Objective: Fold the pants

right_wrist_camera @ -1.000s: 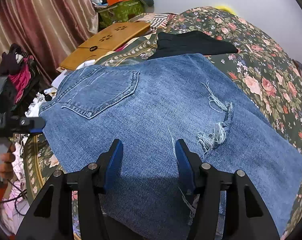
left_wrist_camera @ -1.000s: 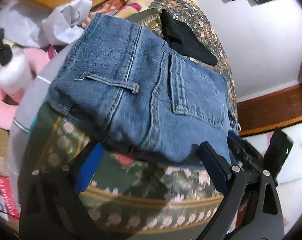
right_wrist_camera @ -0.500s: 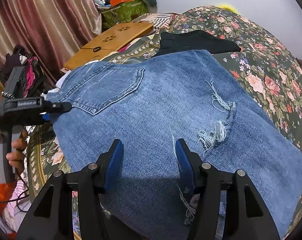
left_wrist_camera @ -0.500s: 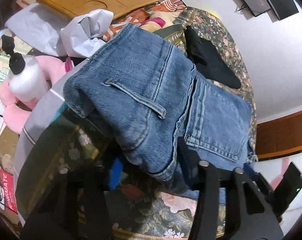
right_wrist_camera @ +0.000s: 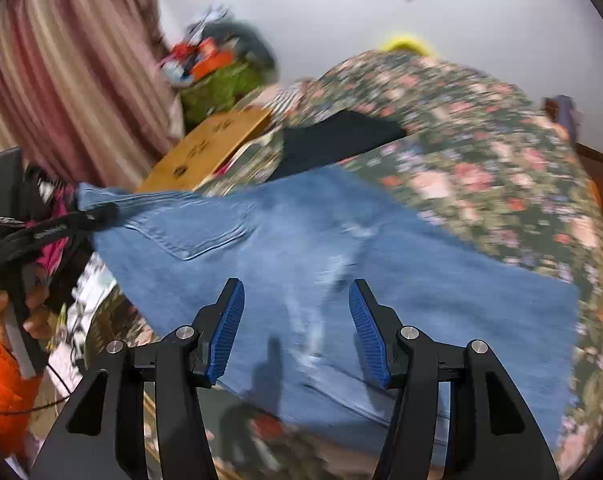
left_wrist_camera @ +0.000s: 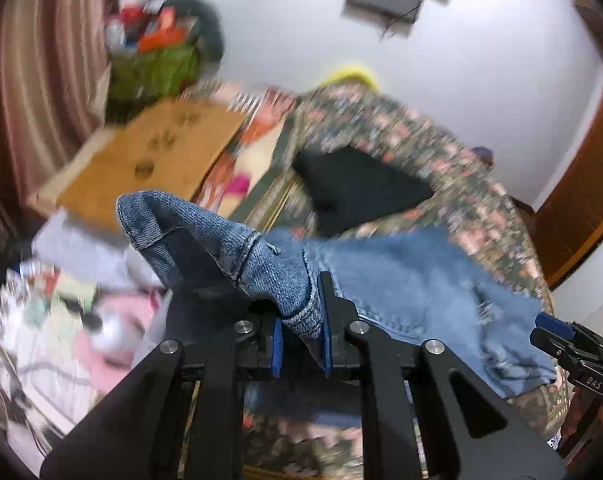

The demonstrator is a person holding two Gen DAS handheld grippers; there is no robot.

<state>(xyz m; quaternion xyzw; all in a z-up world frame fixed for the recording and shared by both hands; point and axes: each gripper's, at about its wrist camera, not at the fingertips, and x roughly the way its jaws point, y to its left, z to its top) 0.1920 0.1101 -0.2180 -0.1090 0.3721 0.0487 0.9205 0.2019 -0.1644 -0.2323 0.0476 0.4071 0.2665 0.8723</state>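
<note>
The blue jeans (right_wrist_camera: 321, 240) lie folded on the flowered bedspread (right_wrist_camera: 481, 160), back pocket up, frayed rip near the middle. My left gripper (left_wrist_camera: 301, 320) is shut on the waistband corner of the jeans (left_wrist_camera: 229, 248) and holds it lifted off the bed. It shows at the left edge of the right wrist view (right_wrist_camera: 61, 228), pinching that corner. My right gripper (right_wrist_camera: 297, 332) is open and empty, hovering over the near middle of the jeans. Both views are motion-blurred.
A black garment (right_wrist_camera: 341, 136) lies on the bed beyond the jeans. A wooden lap table (right_wrist_camera: 209, 148) leans at the bed's left side. A green basket of clutter (right_wrist_camera: 217, 84) and a striped curtain (right_wrist_camera: 61, 80) stand at the left. A wooden door (left_wrist_camera: 581, 200) is at the right.
My left gripper has closed on the waistband corner and lifted it up. My right gripper has opened wider and pulled back a little. Both cameras have tilted upward.
</note>
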